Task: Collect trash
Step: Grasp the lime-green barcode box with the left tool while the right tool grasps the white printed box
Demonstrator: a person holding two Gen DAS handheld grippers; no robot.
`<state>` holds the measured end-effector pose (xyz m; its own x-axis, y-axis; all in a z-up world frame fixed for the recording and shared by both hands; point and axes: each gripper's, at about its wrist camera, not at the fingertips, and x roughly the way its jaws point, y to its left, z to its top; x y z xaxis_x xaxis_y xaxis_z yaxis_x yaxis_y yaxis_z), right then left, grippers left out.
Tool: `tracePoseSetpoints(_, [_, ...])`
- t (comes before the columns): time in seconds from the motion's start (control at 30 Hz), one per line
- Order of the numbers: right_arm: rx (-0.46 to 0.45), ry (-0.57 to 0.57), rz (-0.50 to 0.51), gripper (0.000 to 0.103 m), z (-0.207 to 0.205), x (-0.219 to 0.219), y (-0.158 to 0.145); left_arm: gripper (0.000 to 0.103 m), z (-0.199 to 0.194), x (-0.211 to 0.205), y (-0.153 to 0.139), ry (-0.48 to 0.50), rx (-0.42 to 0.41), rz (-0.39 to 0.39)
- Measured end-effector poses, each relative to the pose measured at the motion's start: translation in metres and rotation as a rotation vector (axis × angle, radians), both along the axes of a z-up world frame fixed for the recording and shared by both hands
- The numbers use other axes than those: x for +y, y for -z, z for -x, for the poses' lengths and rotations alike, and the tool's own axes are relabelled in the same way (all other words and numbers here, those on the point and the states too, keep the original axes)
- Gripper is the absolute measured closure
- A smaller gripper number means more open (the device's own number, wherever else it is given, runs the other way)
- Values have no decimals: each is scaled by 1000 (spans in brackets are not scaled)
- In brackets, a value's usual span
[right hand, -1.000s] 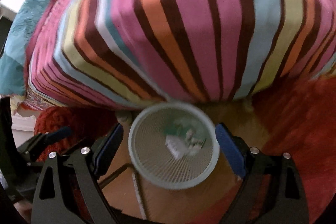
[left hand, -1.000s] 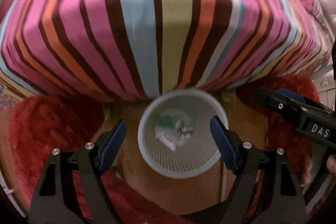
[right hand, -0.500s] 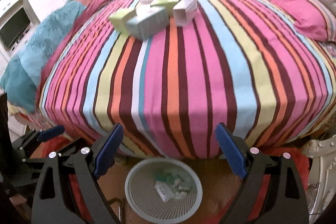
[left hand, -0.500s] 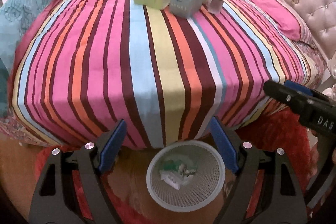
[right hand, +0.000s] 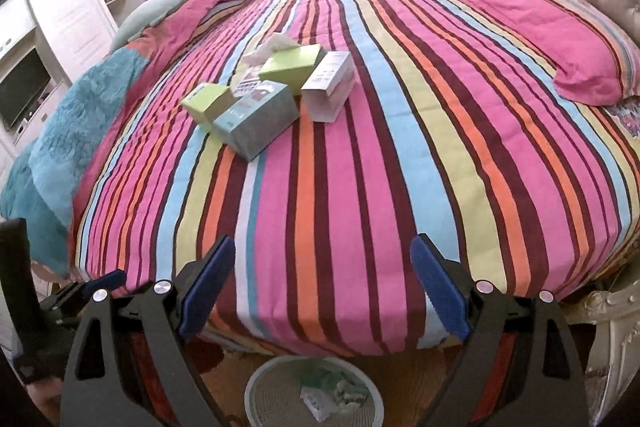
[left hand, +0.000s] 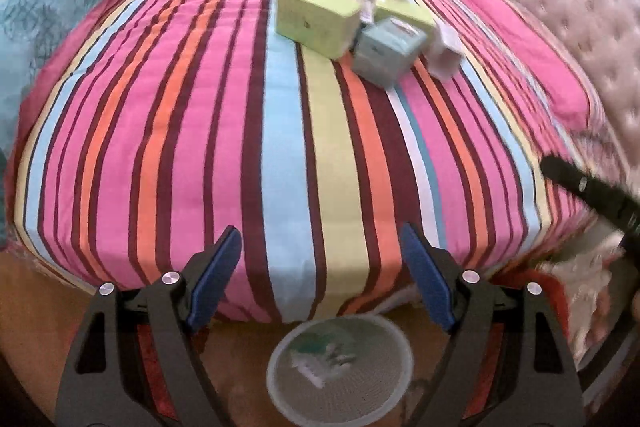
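Several rectangular cardboard boxes [right hand: 256, 121] on striped quilted bedspread [right hand: 360, 167]

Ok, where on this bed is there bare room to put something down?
The striped bedspread is bare from the foot edge up to the box cluster, and across its right side toward the pink pillow. It is crowded mid-bed around the grey-blue box, the green boxes and the white box.
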<state>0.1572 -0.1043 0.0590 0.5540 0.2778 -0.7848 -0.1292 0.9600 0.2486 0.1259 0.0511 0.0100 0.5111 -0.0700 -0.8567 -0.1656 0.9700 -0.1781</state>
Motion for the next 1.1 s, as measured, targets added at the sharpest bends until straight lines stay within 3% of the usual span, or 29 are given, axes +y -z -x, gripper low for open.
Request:
tracePoseSetpoints(0.2, [-1, 6, 0, 18, -28, 5, -2, 23, -37, 20, -9, -80, 12, 62])
tracePoseSetpoints(0.53, [-26, -2, 49, 18, -72, 23, -6, 23, -101, 30, -12, -131, 51, 103])
tracePoseSetpoints(1.1, [51, 33, 57, 18, -136, 28, 15, 23, -202, 49, -16, -271, 103, 231])
